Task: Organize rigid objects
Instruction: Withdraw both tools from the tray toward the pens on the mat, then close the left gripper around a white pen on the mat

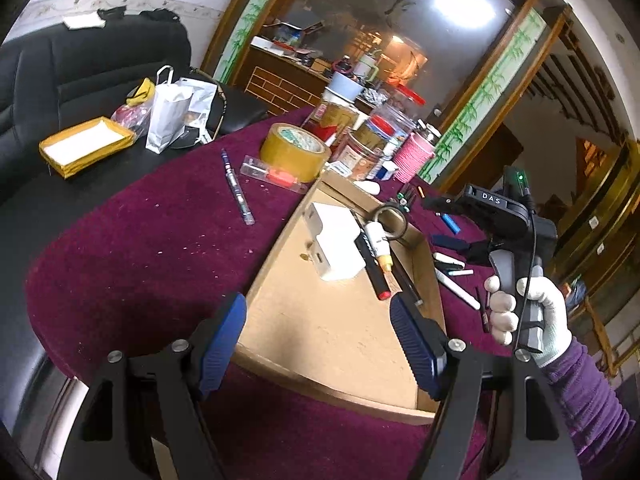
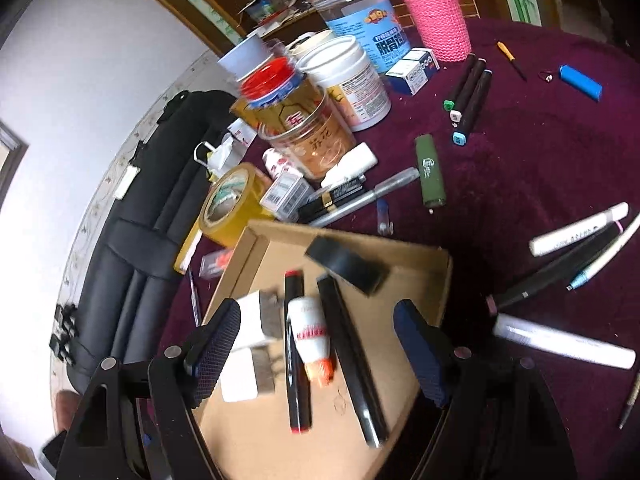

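Observation:
A shallow cardboard tray (image 1: 320, 332) (image 2: 424, 276) lies on the maroon table. In it are a white adapter (image 1: 336, 236) (image 2: 250, 340), a black marker with red ends (image 1: 374, 264) (image 2: 296, 356), a white glue bottle (image 1: 380, 242) (image 2: 310, 326), a black pen (image 2: 352, 352) and a black tape roll (image 1: 391, 220) (image 2: 348, 264). My left gripper (image 1: 318, 340) is open and empty over the tray's near end. My right gripper (image 2: 318, 354) is open and empty above the tray's items; it also shows in the left wrist view (image 1: 460, 220), held by a gloved hand.
Loose markers and pens (image 2: 576, 234) lie right of the tray, with a green lighter (image 2: 430, 172) and a blue lighter (image 2: 582, 82). A yellow tape roll (image 1: 294, 152) (image 2: 232, 204), jars (image 2: 308, 128), a pink bottle (image 2: 436, 20) and a pen (image 1: 238, 188) stand beyond. A black sofa (image 1: 92, 64) is behind.

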A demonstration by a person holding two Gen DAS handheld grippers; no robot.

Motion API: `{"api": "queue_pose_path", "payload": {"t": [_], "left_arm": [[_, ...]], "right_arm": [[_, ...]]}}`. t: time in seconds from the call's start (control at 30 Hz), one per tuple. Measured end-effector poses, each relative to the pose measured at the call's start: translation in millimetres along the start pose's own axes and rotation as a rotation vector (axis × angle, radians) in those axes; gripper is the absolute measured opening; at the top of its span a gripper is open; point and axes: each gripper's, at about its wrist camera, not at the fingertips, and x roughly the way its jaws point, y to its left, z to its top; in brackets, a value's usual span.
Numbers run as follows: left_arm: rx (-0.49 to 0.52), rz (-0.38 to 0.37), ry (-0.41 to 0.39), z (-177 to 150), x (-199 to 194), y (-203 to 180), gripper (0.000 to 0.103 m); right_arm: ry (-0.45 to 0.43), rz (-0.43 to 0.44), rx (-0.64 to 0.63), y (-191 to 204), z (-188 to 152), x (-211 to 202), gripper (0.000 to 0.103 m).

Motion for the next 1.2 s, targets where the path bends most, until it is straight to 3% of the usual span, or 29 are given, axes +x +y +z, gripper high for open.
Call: {"api": "queue_pose_path", "payload": {"t": [0.2,0.33,0.4,0.47,0.53,0.63,0.77,0.87,0.93,1.0,1.2], "left_arm": [[0.104,0.000,0.014,-9,-4,-35,0.079],[0.184,-0.008,0.043,-18,-1,-64,0.079],[0.211,-0.028,0.068,-22,4,-79,0.079],[0.235,-0.049,0.091,-25,12,-98,0.079],[0.267,-0.072,0.114,-27,20,-122,0.079],[0.322,-0.093,0.144,-28,36,-156,0.079],[0.393,-0.105,0.178,-25,66,-201,0.079],[0.410,-0.104,0.220,-19,99,-226,0.079],[0.394,-0.103,0.257,-15,122,-236,0.079],[0.370,-0.099,0.300,-12,149,-243,0.079],[0.280,-0.107,0.458,6,249,-274,0.078]], "right_arm": [[-0.099,-0.136,-0.180,-10,-38,-64,0.083],[-0.258,-0.304,-0.270,-34,-65,-127,0.087],[-0.379,-0.414,-0.276,-52,-78,-160,0.103],[-0.476,-0.476,-0.242,-76,-86,-183,0.103],[-0.451,-0.494,-0.170,-105,-79,-188,0.103],[-0.370,-0.390,0.025,-169,-69,-188,0.103],[-0.419,-0.344,0.214,-232,-65,-194,0.103],[-0.462,-0.318,0.274,-261,-63,-195,0.102],[-0.477,-0.317,0.288,-271,-68,-192,0.102],[-0.440,-0.292,0.327,-285,-68,-188,0.102],[-0.434,-0.226,0.363,-283,-66,-185,0.102]]}}
